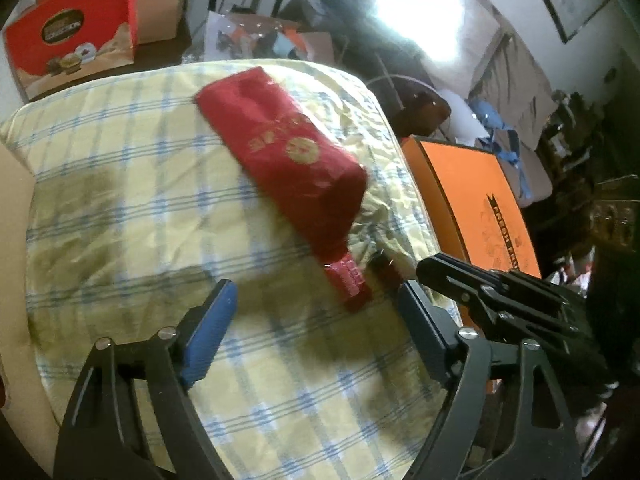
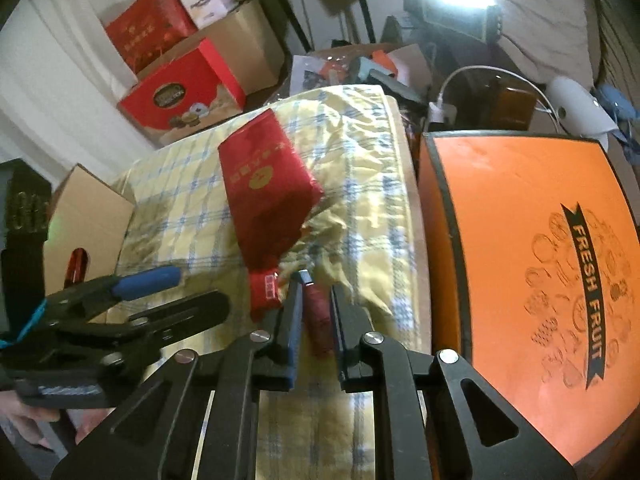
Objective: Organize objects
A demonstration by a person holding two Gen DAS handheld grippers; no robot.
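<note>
On the checked yellow-and-blue cloth point(image 1: 132, 184), a red bottle-shaped package point(image 1: 288, 160) lies on its side, broad end toward the far edge, red ribbed cap point(image 1: 349, 280) toward the near right part of the cloth. Gold characters and a round gold emblem show on its upper face. The cloth is crumpled along its right edge.

Right gripper point(image 2: 314, 308): jaws nearly closed, pads pressing both sides of a small dark-red cylindrical item point(image 2: 318, 314) with a silver tip at its far end. The item sits just right of the package's cap, near the cloth's right edge; whether it is lifted clear of the cloth I cannot tell.

Left gripper point(image 1: 316, 320): jaws wide apart, blue pads showing, nothing between them. It hangs over the near middle of the cloth, with the cap just beyond the gap, toward the right finger. No contact with the package visible.

Off the cloth's right edge: orange box point(image 2: 532, 280) printed "FRESH FRUIT", lid flat. Beyond the far left corner: red gift box point(image 1: 76, 32) with an oval label, brown cardboard behind it. An open cardboard box point(image 2: 86, 216) sits at the cloth's left edge in the right wrist view.
</note>
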